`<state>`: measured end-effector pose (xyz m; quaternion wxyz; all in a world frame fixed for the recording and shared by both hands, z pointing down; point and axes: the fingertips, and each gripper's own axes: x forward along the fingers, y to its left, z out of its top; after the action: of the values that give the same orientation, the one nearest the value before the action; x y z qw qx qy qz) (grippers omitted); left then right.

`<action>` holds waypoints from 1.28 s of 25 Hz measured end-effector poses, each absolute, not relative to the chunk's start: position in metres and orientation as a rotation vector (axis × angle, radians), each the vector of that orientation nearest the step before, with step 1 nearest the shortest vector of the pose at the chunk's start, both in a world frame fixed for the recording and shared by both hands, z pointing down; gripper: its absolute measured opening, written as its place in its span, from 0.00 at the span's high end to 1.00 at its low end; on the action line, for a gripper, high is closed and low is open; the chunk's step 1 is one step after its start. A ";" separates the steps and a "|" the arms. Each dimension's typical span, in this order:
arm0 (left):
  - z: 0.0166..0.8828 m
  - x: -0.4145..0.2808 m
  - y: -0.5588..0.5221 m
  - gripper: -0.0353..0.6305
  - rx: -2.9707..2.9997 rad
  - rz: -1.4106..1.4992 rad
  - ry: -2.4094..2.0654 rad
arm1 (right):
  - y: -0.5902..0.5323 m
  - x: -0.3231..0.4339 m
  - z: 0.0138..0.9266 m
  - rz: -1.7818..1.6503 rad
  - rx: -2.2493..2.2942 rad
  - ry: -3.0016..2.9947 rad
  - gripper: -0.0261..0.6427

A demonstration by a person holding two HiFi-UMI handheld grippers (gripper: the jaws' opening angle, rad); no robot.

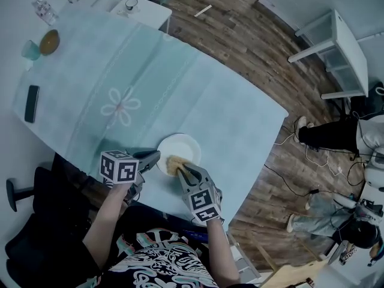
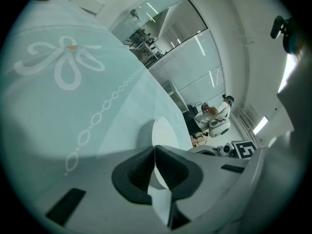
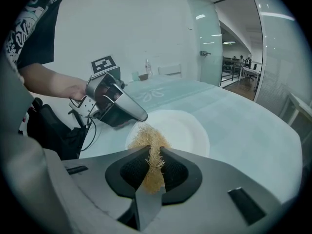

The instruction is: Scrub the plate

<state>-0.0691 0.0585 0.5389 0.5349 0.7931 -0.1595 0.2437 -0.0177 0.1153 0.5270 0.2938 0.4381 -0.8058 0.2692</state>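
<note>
A white plate sits near the front edge of the pale green tablecloth. My right gripper is shut on a tan fibre scrubber, which rests on the plate's near side. In the right gripper view the scrubber sticks out between the jaws over the plate. My left gripper is shut, its tips at the plate's left rim. In the left gripper view the tips meet in front of the plate. I cannot tell whether they pinch the rim.
A black phone, a brown bowl, a teal cup and a bottle lie at the table's far left. A white side table stands behind. People and cables are on the wooden floor at right.
</note>
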 end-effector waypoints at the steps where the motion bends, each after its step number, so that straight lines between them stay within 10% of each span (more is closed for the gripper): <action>1: 0.539 -0.069 0.059 0.93 1.888 0.581 -0.378 | 0.116 -0.014 0.527 0.718 1.177 -2.141 0.86; 32: 0.542 -0.070 0.067 0.88 2.055 0.755 -0.392 | 0.117 0.034 0.510 0.794 1.560 -2.047 0.82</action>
<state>-0.0698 0.0673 0.5415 0.4426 0.8285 -0.1581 0.3045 0.0341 0.1170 0.5099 0.2222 0.5647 -0.7411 0.2873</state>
